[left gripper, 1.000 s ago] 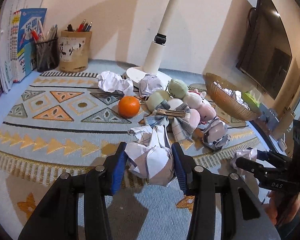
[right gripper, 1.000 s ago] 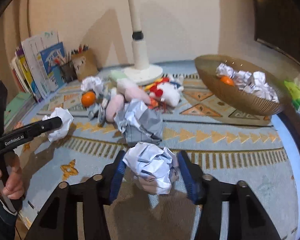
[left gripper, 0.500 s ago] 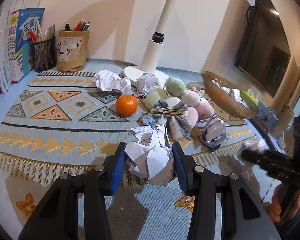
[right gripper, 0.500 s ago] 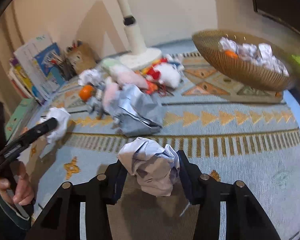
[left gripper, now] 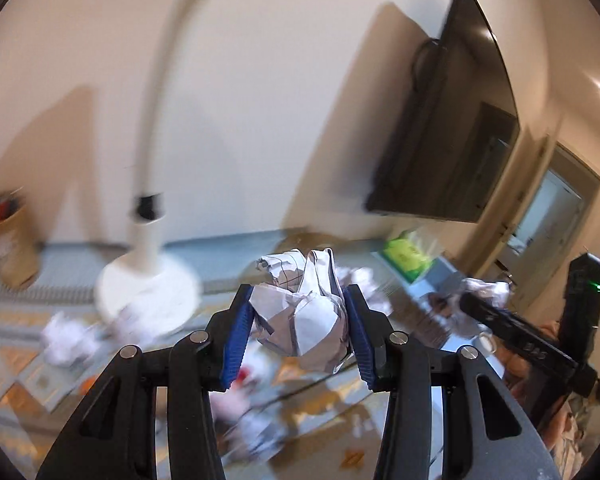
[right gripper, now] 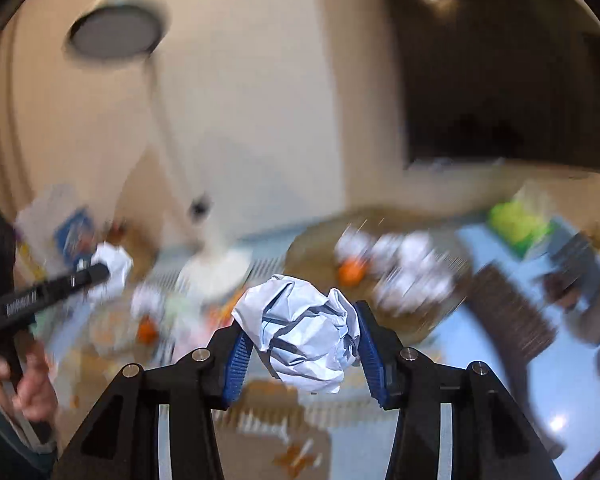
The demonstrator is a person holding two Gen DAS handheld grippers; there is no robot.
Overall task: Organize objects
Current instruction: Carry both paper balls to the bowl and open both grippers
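Note:
My left gripper [left gripper: 298, 322] is shut on a crumpled white paper ball [left gripper: 300, 312] and holds it high above the patterned mat. My right gripper [right gripper: 300, 340] is shut on another crumpled paper ball [right gripper: 300, 334], also raised. The woven basket [right gripper: 312, 248] with paper balls [right gripper: 404, 260] and an orange [right gripper: 350, 272] lies blurred ahead of the right gripper. In the left wrist view the right gripper [left gripper: 476, 296] shows at the right with its paper ball. In the right wrist view the left gripper [right gripper: 104, 268] shows at the left with its ball.
Both views are motion-blurred. A white lamp [left gripper: 148, 272] stands at the back of the mat. Plush toys and paper balls [left gripper: 68, 340] lie blurred on the mat. A dark TV [left gripper: 452, 128] hangs on the wall. A green pack [right gripper: 516, 224] sits at the right.
Both grippers have lifted up off the mat with their paper balls and tilted upward, toward the basket side. Both grips are unchanged.

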